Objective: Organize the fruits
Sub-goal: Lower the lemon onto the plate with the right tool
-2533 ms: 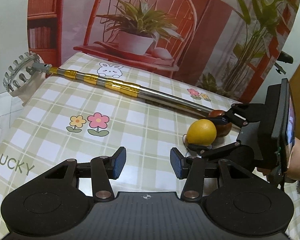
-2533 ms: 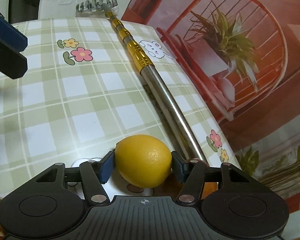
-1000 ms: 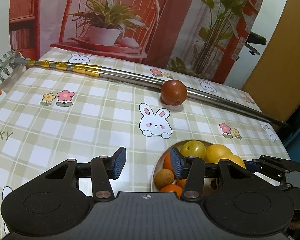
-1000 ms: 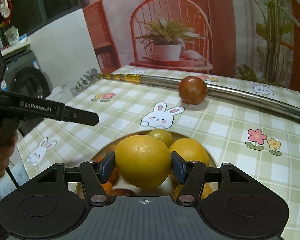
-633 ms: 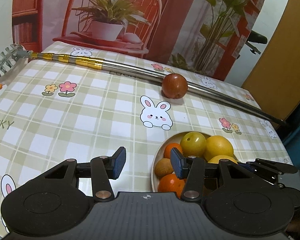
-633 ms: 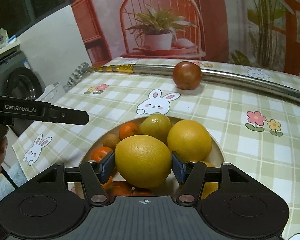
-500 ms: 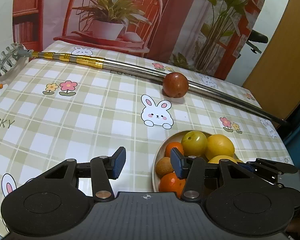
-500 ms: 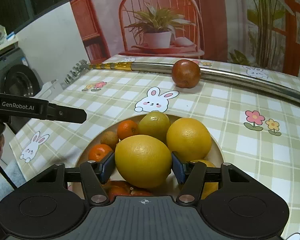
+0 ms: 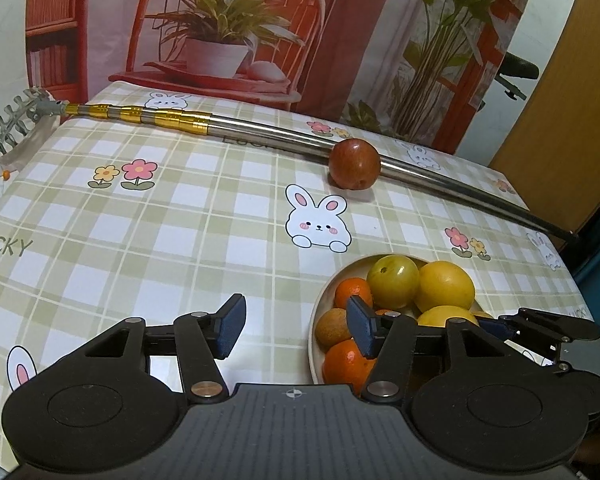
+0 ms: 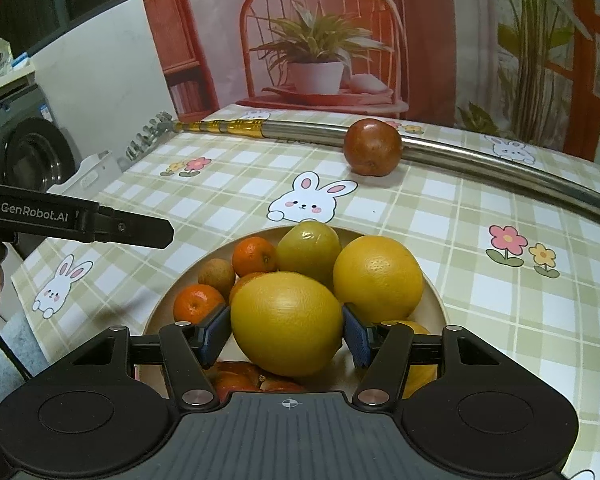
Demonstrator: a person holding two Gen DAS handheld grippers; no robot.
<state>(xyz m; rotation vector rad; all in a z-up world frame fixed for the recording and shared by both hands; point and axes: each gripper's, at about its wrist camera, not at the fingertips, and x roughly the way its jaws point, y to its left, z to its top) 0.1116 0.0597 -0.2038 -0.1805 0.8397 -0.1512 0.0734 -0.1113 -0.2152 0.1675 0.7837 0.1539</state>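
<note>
Placement is the step in hand, as I read it: the right gripper (image 10: 287,330) holds a large yellow lemon (image 10: 287,322) squeezed between its blue-padded fingers (image 10: 214,334), poised low over the bowl (image 10: 436,300) and not yet let go. From where I stand the lemon seems to hang just above the pile, though I cannot tell whether it already touches the fruit beneath.

The next move, I judge, calls for easing it into the gap at the near side of the bowl and spreading the fingers gently, since a round fruit set on a heap could roll off over the rim.

The left gripper (image 9: 292,326) hovers beside the bowl with its fingers apart and nothing between them, one pad reaching over the bowl's near edge.

The bowl sits on the checked desk (image 10: 480,300), near the rabbit print. Inside lie a big orange (image 10: 378,274), a yellow-green fruit (image 10: 308,250), two small mandarins (image 10: 254,256), a small brownish fruit (image 10: 216,274), and something red partly hidden under the gripper.

One fruit is left outside: a reddish-brown apple (image 10: 373,147) resting against the long metal pole (image 10: 480,166) at the far side of the desk, well apart from the bowl. It would likely be the next to fetch.
</note>
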